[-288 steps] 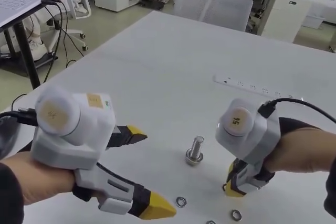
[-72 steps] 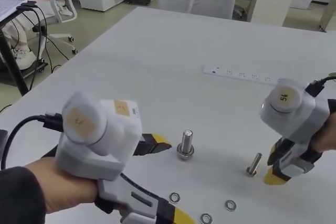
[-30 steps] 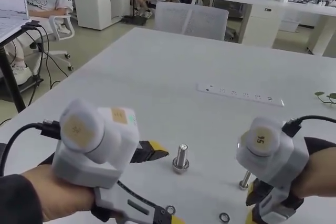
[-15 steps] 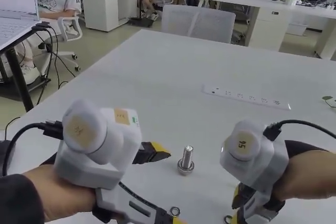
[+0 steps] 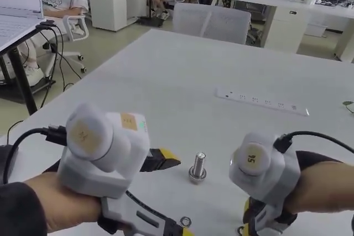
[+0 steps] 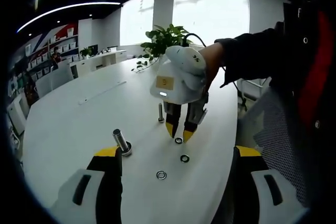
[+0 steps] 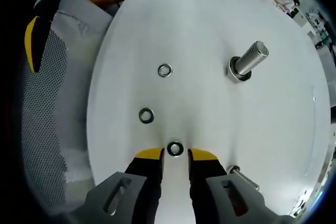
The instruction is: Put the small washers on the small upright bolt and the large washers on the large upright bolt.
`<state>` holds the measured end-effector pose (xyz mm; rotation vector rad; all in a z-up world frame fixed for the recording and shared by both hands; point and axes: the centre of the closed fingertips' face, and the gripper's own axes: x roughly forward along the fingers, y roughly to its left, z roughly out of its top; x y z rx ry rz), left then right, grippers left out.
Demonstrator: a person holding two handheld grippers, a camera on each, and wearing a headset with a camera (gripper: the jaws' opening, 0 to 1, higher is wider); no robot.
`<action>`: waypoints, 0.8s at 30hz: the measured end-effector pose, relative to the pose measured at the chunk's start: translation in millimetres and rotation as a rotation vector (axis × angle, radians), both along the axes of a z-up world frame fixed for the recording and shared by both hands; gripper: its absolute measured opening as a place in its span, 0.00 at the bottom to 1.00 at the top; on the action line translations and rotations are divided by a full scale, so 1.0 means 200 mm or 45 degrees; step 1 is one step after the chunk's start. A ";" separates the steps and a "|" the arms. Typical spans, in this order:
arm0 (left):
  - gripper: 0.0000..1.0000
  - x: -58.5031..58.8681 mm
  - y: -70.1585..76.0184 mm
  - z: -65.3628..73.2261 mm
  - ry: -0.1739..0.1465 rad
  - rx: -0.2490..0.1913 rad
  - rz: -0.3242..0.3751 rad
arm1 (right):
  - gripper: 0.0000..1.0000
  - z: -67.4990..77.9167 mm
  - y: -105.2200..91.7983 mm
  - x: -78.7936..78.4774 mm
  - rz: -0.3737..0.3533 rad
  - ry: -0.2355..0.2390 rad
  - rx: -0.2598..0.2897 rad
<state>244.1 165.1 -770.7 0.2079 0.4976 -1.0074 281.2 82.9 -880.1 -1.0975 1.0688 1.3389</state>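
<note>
Right gripper point(image 7: 175, 156) is pointing down at the table point(image 7: 210, 108), jaws narrow but not closed. Its yellow tips are sitting either side of the first washer point(image 7: 175, 148), which is lying flat; can't tell if the pads are touching it. Left gripper point(image 6: 177, 152) is hovering with jaws wide apart and empty, facing the right one across the work. Second washer point(image 7: 146, 115) is lying near the first, and third washer point(image 7: 165, 70) is lying farther out, closer to the left jaws. All three are sitting on the table, apart from both bolts. Large bolt point(image 7: 247, 61) is standing upright off to one side of the washer row. Small bolt point(image 6: 160, 113) is standing upright just beside the right gripper. Can't tell washer sizes apart. Power strip point(image 5: 261, 101) is lying farther back on the table.
</note>
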 end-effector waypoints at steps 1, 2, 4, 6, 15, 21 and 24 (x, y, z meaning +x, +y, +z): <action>0.87 0.00 0.00 0.00 0.000 -0.001 -0.001 | 0.19 0.00 0.00 0.00 -0.002 0.001 0.004; 0.87 0.00 0.00 0.00 0.001 -0.001 -0.001 | 0.19 0.00 0.00 0.01 -0.003 0.001 0.004; 0.87 0.00 0.00 0.00 0.000 -0.002 -0.003 | 0.19 0.00 0.00 0.01 0.003 -0.006 0.003; 0.87 0.00 0.00 0.00 0.000 -0.003 -0.002 | 0.19 0.00 0.00 0.01 0.006 -0.013 -0.002; 0.87 0.00 -0.01 0.00 -0.002 -0.008 -0.006 | 0.16 0.00 0.00 0.00 0.033 -0.045 -0.010; 0.87 -0.01 -0.01 0.01 -0.004 -0.008 -0.006 | 0.15 0.00 0.00 -0.01 0.037 -0.049 -0.003; 0.87 -0.01 -0.01 0.01 -0.003 -0.009 -0.007 | 0.15 0.00 0.00 -0.01 0.037 -0.048 -0.005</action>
